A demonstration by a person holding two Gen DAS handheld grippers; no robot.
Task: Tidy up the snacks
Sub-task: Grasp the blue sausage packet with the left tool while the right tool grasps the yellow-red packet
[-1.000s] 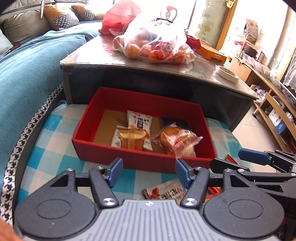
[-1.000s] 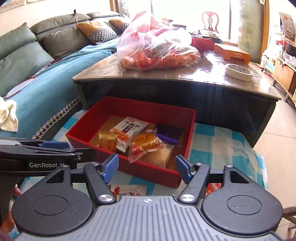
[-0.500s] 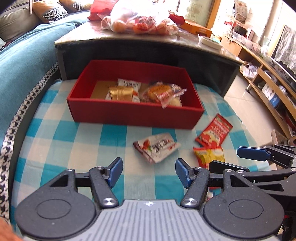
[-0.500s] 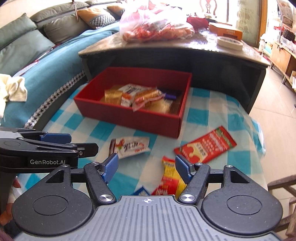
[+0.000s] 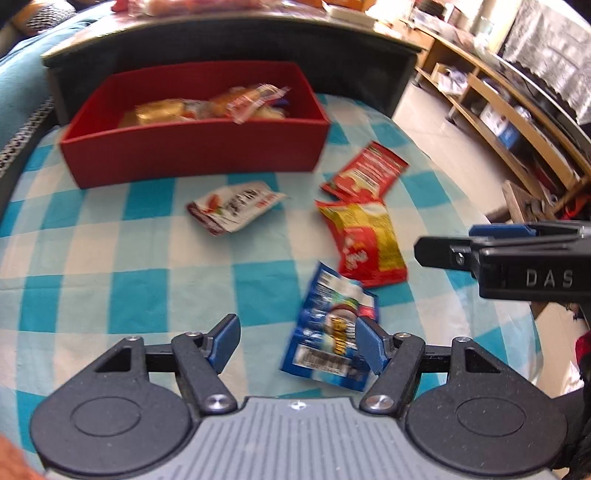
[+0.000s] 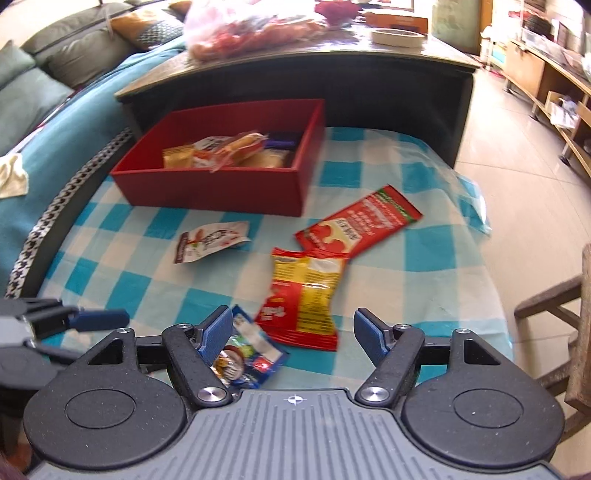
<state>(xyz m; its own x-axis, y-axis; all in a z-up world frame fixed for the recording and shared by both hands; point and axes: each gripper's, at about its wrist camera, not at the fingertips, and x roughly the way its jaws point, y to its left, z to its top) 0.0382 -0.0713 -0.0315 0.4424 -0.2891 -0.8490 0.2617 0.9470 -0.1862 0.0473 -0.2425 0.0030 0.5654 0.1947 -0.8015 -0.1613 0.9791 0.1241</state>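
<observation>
A red box (image 5: pixel 192 147) (image 6: pixel 221 188) holding several snack packets stands at the far side of the blue checked cloth (image 5: pixel 110 266). Loose on the cloth lie a white packet (image 5: pixel 236 208) (image 6: pixel 210 240), a long red packet (image 5: pixel 365 173) (image 6: pixel 362 223), a yellow-red packet (image 5: pixel 365 240) (image 6: pixel 303 295) and a blue packet (image 5: pixel 328 332) (image 6: pixel 251 354). My left gripper (image 5: pixel 297 345) hovers over the blue packet, jaws opening, nothing pressed between them. My right gripper (image 6: pixel 291 334) hangs above the yellow-red packet's near end, jaws opening and holding nothing.
A dark low table (image 6: pixel 295 66) with a bag of food (image 6: pixel 251 33) and a tape roll (image 6: pixel 395 37) stands behind the box. A teal-covered sofa (image 6: pixel 55 122) is on the left, wooden shelves (image 5: pixel 517 122) on the right, a wooden chair (image 6: pixel 554 302) by the cloth's right edge.
Both grippers pulled back from the red box and tilted down; loose packets on the cloth came into view beneath them. Both pairs of jaws stand wider than before.
</observation>
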